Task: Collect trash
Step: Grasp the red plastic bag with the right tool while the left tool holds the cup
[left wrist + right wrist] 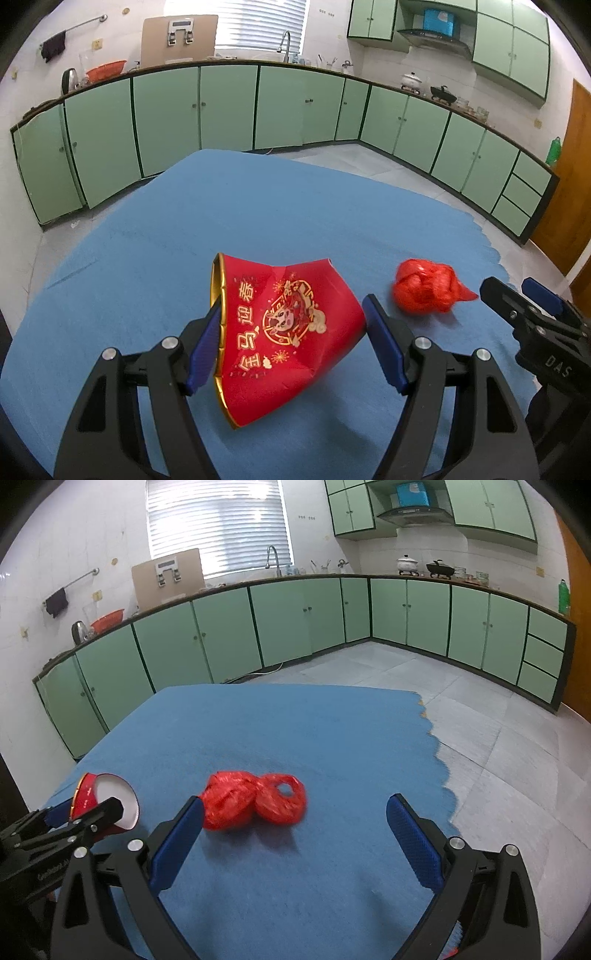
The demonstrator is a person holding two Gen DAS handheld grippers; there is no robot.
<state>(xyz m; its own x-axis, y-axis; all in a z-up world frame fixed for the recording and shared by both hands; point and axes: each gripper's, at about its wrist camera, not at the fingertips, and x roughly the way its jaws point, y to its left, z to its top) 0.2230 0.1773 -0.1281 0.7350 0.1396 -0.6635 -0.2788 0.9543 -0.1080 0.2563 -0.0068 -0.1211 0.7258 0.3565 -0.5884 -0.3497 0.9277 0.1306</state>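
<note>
A crushed red paper cup (288,332) with gold print and a gold rim lies sideways between the blue pads of my left gripper (293,302), which is shut on it from rim to base; a shadow falls on the blue cloth (258,206) beneath. A crumpled red plastic bag (424,291) rests on the cloth to its right. In the right wrist view the bag (251,805) lies just ahead of my right gripper (295,800), close to its left finger and untouched; the jaws stand wide open. The cup (110,797) and left gripper (85,808) show at the left there.
The cloth's wavy right edge (436,757) ends above grey floor tiles (498,738). Green cabinets (229,107) under a cluttered counter run along the far walls, and a wooden door (576,184) stands at the right.
</note>
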